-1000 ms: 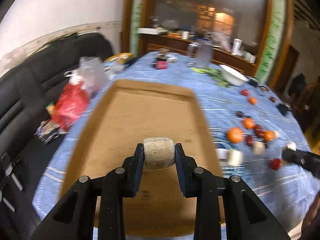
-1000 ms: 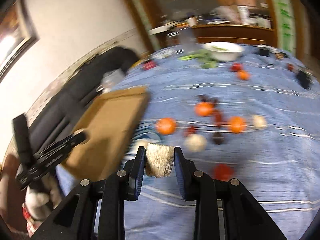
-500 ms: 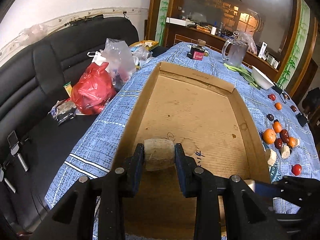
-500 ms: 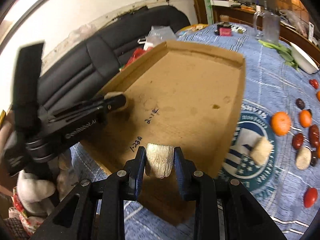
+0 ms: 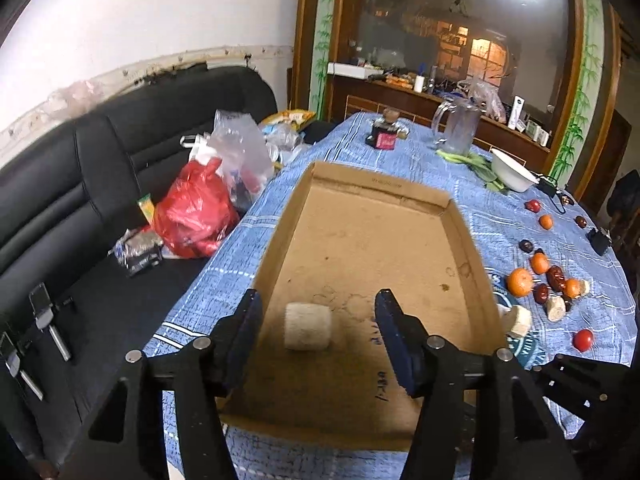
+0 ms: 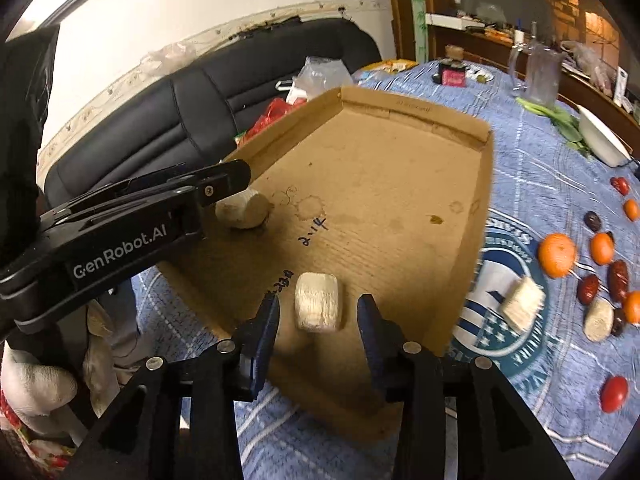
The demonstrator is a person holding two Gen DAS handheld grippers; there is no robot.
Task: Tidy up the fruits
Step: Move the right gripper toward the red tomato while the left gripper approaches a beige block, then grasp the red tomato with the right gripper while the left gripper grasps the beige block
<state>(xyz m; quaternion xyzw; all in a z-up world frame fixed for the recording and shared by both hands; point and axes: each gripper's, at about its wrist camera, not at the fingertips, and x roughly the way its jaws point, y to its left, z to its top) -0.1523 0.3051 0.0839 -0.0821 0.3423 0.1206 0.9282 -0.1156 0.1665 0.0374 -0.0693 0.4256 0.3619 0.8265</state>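
Observation:
A shallow cardboard tray [image 5: 280, 248] lies on the blue tablecloth. My left gripper [image 5: 320, 332] hangs over its near end. Its jaws are opening, and a pale cylindrical fruit chunk [image 5: 308, 326] lies on the tray floor between them, touching neither pad. In the right wrist view my right gripper [image 6: 319, 328] is opening too, with a second pale chunk [image 6: 318, 302] lying loose just ahead of its pads. The left gripper [image 6: 224, 184] reaches in from the left beside its chunk [image 6: 242, 210]. Oranges [image 5: 520, 282], dark red dates [image 6: 588, 288], a tomato [image 5: 583, 340] and more pale chunks [image 6: 523, 304] lie right of the tray.
A black sofa [image 5: 100, 184] with a red bag [image 5: 192, 216] and clear bags runs along the left. A glass jug [image 5: 460, 128], a small dark jar [image 5: 384, 134], greens and a white bowl [image 5: 512, 170] stand at the table's far end. A gloved hand [image 6: 32, 392] holds the left gripper.
Both grippers have opened and let go of their pale chunks, which now lie on the tray floor. The right gripper swung from over the loose fruit to the tray's near corner.

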